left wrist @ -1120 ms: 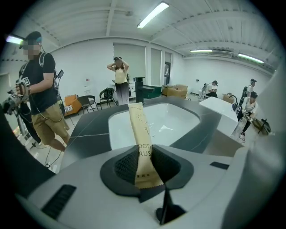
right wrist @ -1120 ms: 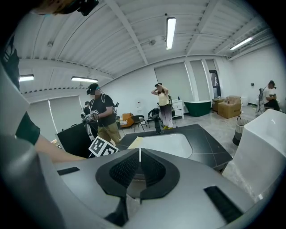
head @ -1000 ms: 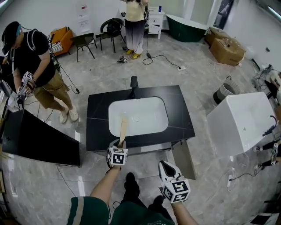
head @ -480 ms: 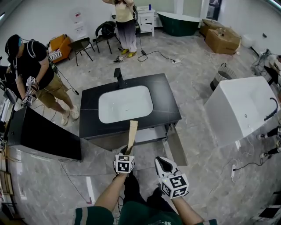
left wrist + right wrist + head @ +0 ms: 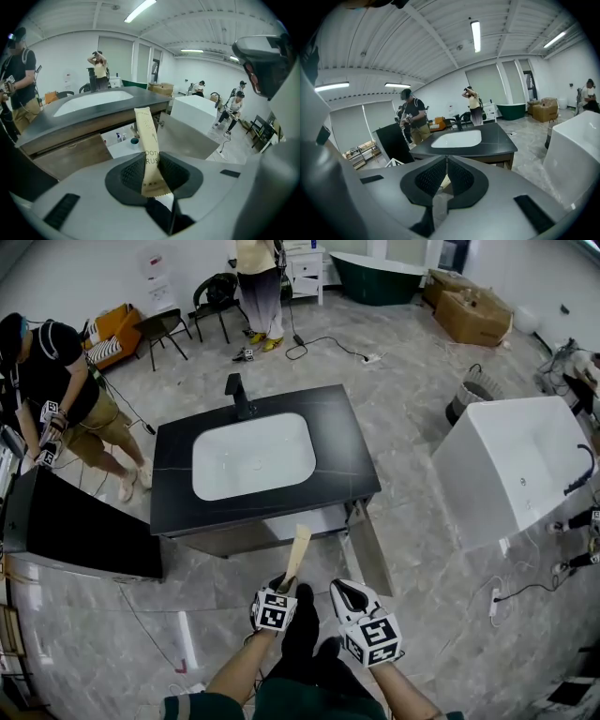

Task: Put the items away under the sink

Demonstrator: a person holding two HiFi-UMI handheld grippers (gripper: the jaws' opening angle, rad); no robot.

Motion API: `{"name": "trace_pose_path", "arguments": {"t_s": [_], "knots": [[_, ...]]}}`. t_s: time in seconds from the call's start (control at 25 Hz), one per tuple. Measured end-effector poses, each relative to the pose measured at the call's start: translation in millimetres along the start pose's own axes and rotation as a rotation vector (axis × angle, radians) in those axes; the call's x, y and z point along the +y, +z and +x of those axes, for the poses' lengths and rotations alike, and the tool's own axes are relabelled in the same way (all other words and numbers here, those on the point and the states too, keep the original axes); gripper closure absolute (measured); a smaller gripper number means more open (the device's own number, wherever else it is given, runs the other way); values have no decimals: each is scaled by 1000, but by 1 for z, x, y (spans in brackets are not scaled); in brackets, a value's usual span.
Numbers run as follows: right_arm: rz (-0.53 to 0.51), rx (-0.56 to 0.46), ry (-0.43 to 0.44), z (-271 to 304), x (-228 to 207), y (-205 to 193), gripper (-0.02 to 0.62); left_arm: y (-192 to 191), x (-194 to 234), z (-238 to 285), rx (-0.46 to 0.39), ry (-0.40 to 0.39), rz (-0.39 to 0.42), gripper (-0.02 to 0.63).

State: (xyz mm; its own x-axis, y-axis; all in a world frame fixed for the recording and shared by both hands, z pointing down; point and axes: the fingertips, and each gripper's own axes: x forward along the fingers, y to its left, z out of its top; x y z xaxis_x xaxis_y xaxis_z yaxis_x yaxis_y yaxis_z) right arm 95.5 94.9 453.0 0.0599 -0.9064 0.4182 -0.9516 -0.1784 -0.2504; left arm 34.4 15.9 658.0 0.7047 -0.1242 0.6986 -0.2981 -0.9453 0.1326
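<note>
Left gripper (image 5: 284, 585) (image 5: 151, 165): jaws clamped on the lower end of a long, flat beige paper packet (image 5: 298, 552) (image 5: 146, 133) with printed lettering.
Packet position: it juts forward past the jaws, held in the air in front of the vanity. Its tip points towards the open space under the counter.
Right gripper (image 5: 345, 590) (image 5: 445, 171): jaws pressed together, holding nothing, just beside the left gripper.
Vanity: a black stone-look countertop (image 5: 356, 465) with a white rectangular basin (image 5: 253, 456) and a black tap (image 5: 240, 396).
Cabinet: a grey door (image 5: 372, 554) (image 5: 187, 138) stands swung open at the right. Inside are small bottles (image 5: 117, 136) and a teal cup (image 5: 134, 140).
Surroundings: a white box-shaped tub (image 5: 511, 479) stands well apart to the right. A person in a black top (image 5: 56, 371) stands to the left.
</note>
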Motion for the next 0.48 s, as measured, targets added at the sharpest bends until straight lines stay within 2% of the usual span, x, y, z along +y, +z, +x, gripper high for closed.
{"name": "trace_pose_path", "arguments": {"t_s": [0.2,0.48], "knots": [[-31,-23,-16,39,-29,-19,552,-22,23,59,6,12,-16,512],[-111,-29,-44,109,-81,-89,552,-47,59,156,-19,24,-69,514]]}}
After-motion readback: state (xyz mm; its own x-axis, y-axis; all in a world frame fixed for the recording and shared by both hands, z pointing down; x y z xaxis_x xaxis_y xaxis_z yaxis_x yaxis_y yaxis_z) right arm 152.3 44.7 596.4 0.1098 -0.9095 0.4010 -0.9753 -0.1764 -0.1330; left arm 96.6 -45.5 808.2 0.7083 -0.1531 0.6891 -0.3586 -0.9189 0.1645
